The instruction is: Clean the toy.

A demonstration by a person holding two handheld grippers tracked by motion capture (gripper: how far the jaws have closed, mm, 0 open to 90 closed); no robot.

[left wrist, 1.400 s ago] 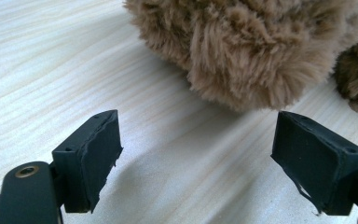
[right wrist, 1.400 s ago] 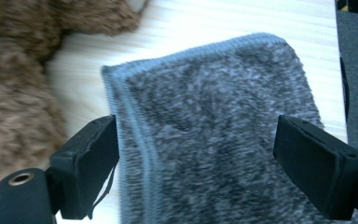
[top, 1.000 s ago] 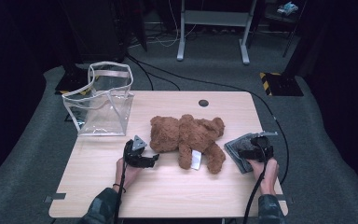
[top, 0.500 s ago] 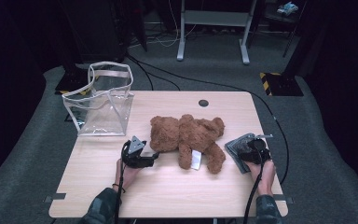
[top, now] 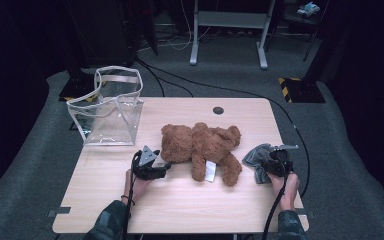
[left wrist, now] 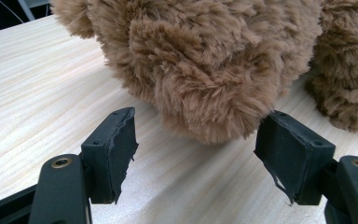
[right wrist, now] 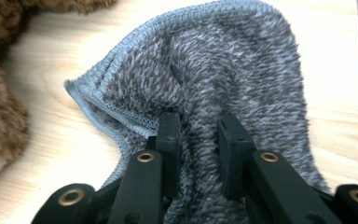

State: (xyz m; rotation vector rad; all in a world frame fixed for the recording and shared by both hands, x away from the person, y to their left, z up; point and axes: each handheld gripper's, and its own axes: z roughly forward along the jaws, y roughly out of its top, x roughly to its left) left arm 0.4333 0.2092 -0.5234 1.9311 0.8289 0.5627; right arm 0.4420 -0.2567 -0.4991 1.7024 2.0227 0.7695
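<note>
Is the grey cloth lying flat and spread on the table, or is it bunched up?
Bunched up: the grey cloth is gathered into a ridge, pinched between the right gripper jaws.

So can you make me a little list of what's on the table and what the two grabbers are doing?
table: light wood table, dark floor around it
teddy: brown teddy bear lying in the middle, white tag on it
bag: clear bag standing at the far left corner
cloth: grey fluffy cloth lying right of the teddy
left gripper: left gripper open, jaws either side of a furry part of the teddy, just been closing, pads not pressing yet
right gripper: right gripper has just closed, pinching a fold of the cloth
</note>
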